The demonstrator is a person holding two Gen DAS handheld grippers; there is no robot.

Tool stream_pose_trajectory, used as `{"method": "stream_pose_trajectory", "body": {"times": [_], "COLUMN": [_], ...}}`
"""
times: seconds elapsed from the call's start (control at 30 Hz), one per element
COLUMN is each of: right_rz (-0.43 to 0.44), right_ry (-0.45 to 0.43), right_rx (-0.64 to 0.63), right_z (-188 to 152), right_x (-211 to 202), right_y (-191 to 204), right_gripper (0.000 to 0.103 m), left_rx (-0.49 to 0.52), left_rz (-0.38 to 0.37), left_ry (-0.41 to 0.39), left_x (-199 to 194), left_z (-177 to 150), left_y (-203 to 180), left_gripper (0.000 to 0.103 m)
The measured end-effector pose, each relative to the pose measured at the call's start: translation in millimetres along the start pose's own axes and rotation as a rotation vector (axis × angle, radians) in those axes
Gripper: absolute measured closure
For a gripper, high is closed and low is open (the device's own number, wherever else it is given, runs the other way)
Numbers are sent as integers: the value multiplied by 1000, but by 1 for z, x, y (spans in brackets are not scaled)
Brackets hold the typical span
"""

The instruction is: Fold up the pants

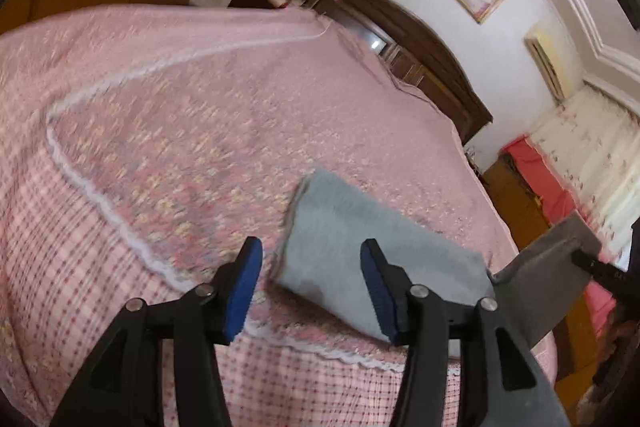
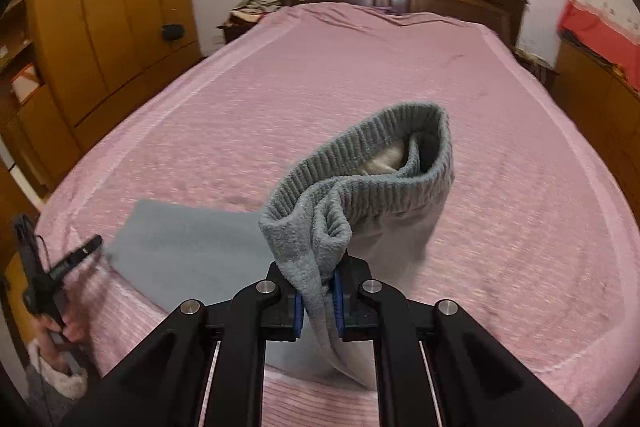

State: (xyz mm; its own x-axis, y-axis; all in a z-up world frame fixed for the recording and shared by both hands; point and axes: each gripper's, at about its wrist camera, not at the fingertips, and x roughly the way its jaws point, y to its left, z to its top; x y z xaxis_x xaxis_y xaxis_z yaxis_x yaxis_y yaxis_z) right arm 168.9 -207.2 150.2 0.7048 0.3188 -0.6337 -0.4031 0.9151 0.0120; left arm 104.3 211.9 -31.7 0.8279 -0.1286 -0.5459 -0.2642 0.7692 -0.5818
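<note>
Right gripper (image 2: 318, 297): clamped on pants (image 2: 360, 187) waistband, lifted above bed (image 2: 360, 67) near edge. Left gripper (image 1: 310, 287): jaws apart, empty, over flat leg part near edge. Progress: early; 1 end raised, no fold visibly finished; all folds left.

Grey pants (image 2: 360, 179), ribbed waistband; pink bedspread (image 1: 208, 99) w/ checked border.
</note>
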Motion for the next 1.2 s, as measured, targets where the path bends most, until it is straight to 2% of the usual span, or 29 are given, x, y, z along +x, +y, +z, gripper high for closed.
{"method": "stream_pose_trajectory", "body": {"times": [0.13, 0.23, 0.33, 0.47, 0.53, 0.67, 0.77, 1.03, 1.2], "right_rz": [65, 117, 143, 207, 246, 252, 254, 208, 217], "right_ry": [-27, -11, 4, 28, 35, 55, 85, 76, 123], "right_rx": [-78, -145, -194, -241, -254, -253, -231, -270, -309], "right_z": [5, 4, -5, -25, -34, -43, -47, -46, -51], "right_x": [24, 53, 77, 105, 116, 135, 141, 143, 162], "right_y": [48, 91, 131, 181, 201, 217, 220, 235, 248], "right_gripper": [91, 91, 92, 92, 91, 91, 91, 91, 90], "left_rx": [-38, -110, -171, -248, -295, -341, -316, -309, -351], "left_rz": [15, -27, -26, -36, -69, -141, -147, -142, -189], "left_ry": [-48, -90, -117, -112, -98, -71, -73, -57, -62], "left_x": [-10, -26, -32, -32, -29, -26, -26, -15, -18], "left_z": [13, 23, 33, 37, 39, 43, 48, 52, 47], "left_y": [18, 39, 56, 84, 96, 108, 106, 97, 106], "left_gripper": [50, 50, 50, 50, 50, 50, 49, 48, 48]}}
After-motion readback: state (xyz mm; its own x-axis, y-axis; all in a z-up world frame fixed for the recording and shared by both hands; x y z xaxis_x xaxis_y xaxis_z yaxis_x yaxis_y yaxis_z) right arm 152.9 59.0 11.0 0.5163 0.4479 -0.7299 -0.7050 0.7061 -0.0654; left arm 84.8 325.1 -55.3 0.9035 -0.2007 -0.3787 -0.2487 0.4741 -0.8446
